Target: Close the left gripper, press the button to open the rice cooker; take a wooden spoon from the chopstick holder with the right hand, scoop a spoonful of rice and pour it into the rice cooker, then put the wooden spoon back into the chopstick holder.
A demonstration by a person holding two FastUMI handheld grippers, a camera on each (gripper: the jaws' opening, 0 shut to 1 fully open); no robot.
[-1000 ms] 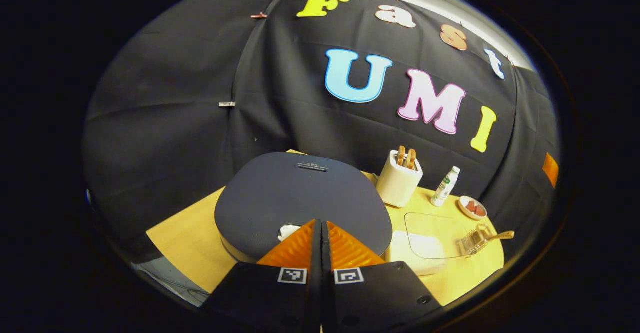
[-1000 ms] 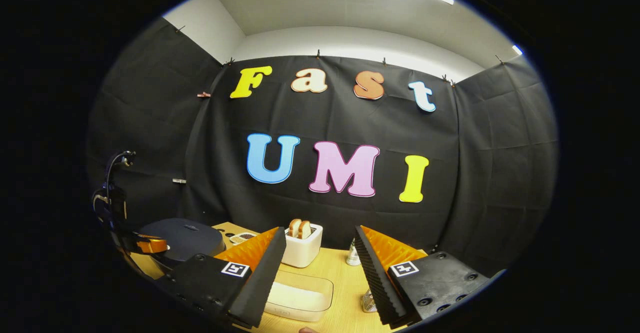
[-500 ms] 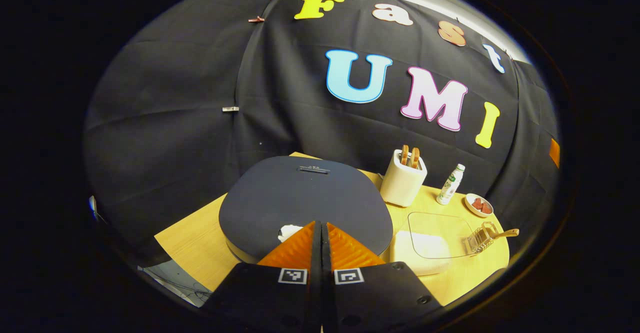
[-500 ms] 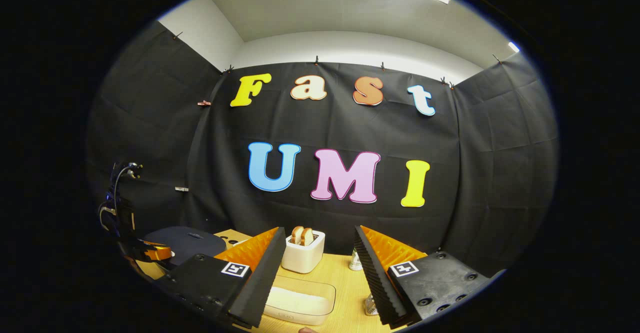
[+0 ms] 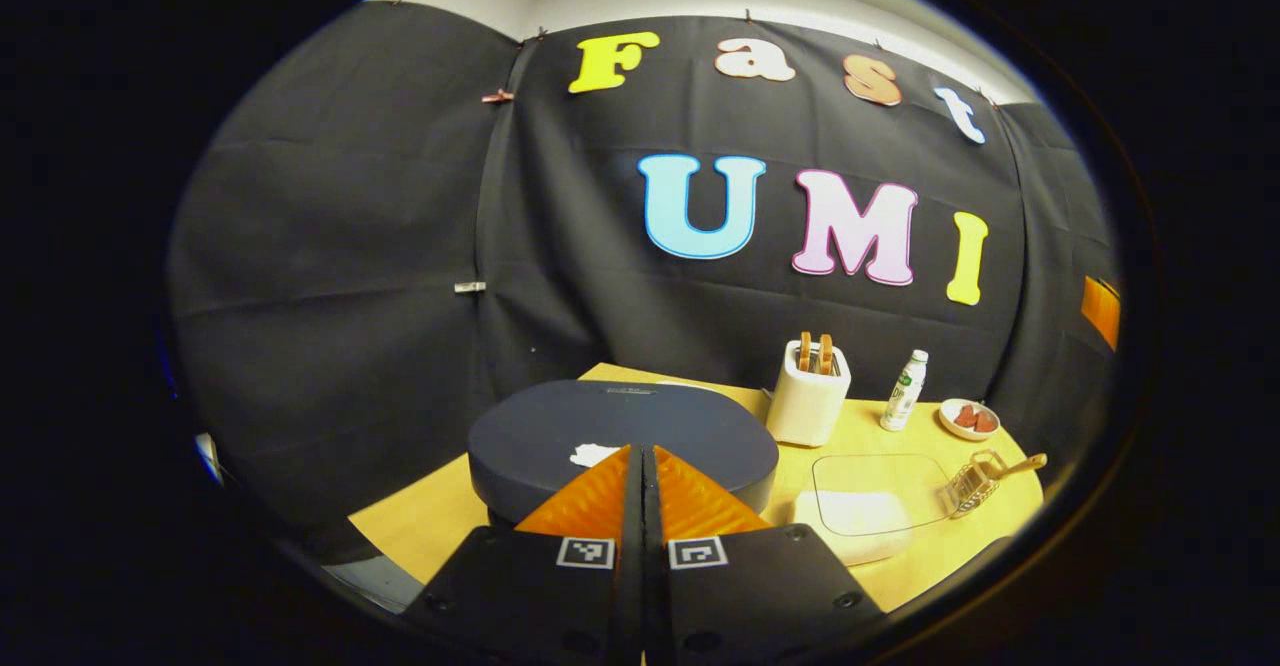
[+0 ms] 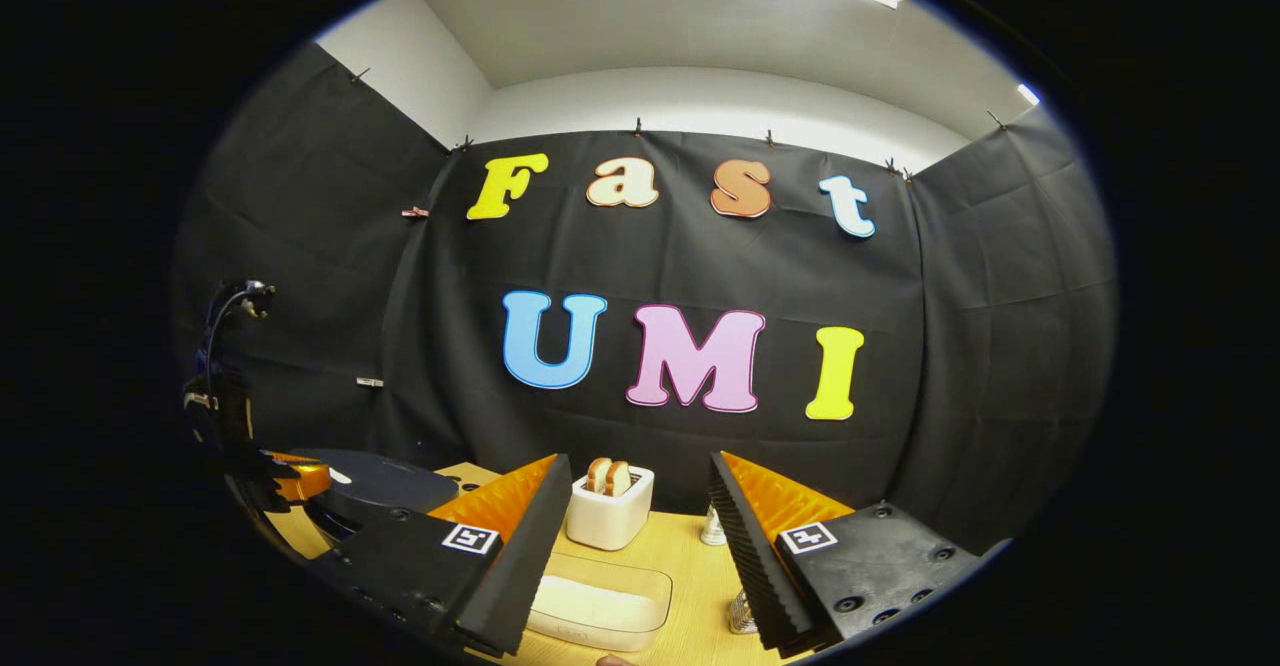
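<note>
— Since the left gripper [image 5: 641, 466] has lifted off the white button [image 5: 596, 454], fingers pressed together, does the rice cooker [image 5: 620, 426] open?
— Lid seems shut — right gripper [image 6: 637, 521] hangs spread.

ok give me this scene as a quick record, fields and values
left gripper: shut, empty, at the near edge of the rice cooker
rice cooker lid: down
right gripper: open, empty
chopstick holder: white, upright, two wooden spoon handles sticking up
rice container: clear, white rice inside
table: wooden
</note>
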